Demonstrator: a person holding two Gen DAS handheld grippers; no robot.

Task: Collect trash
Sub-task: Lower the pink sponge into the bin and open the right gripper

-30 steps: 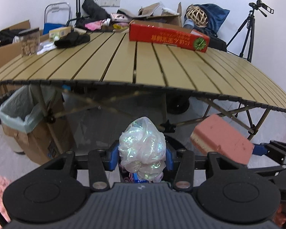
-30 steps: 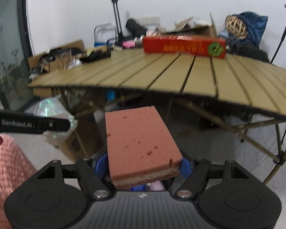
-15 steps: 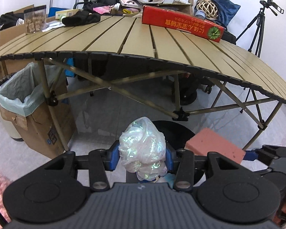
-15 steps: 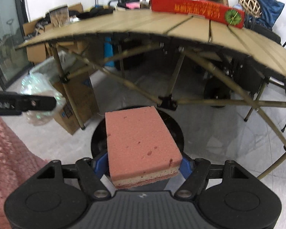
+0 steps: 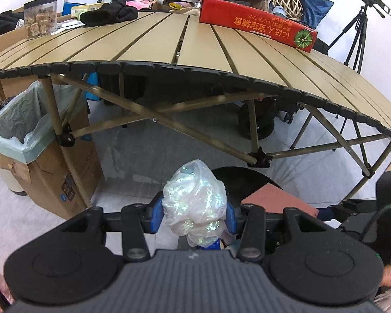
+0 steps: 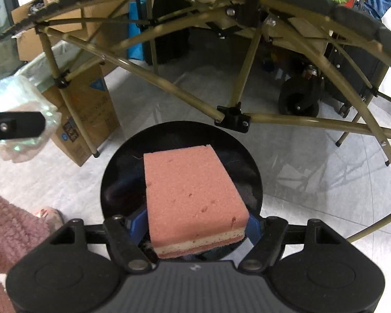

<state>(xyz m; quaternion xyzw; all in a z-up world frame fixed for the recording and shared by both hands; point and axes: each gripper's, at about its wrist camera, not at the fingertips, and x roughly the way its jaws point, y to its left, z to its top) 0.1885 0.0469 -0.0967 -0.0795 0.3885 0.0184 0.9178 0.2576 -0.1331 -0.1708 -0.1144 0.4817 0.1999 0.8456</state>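
We squeeze the shiny wrapper (image 5: 194,203) in our left gripper (image 5: 194,214) and the sponge (image 6: 193,195) in our right gripper (image 6: 195,224), right above the black bin (image 6: 117,182), so they can drop in.

Both my views are bright, even white room light from overhead. Heavy fisheye: desk (image 5: 221,60) edge bows into an arc, corners vignette to black. Floor tiles (image 6: 312,177) are glossy, reflecting the desk legs, with soft shadow beneath the desk. Plastic bag (image 5: 195,203) in my left jaws throws iridescent glare. Right view slightly soft toward the rim; centre is sharp.
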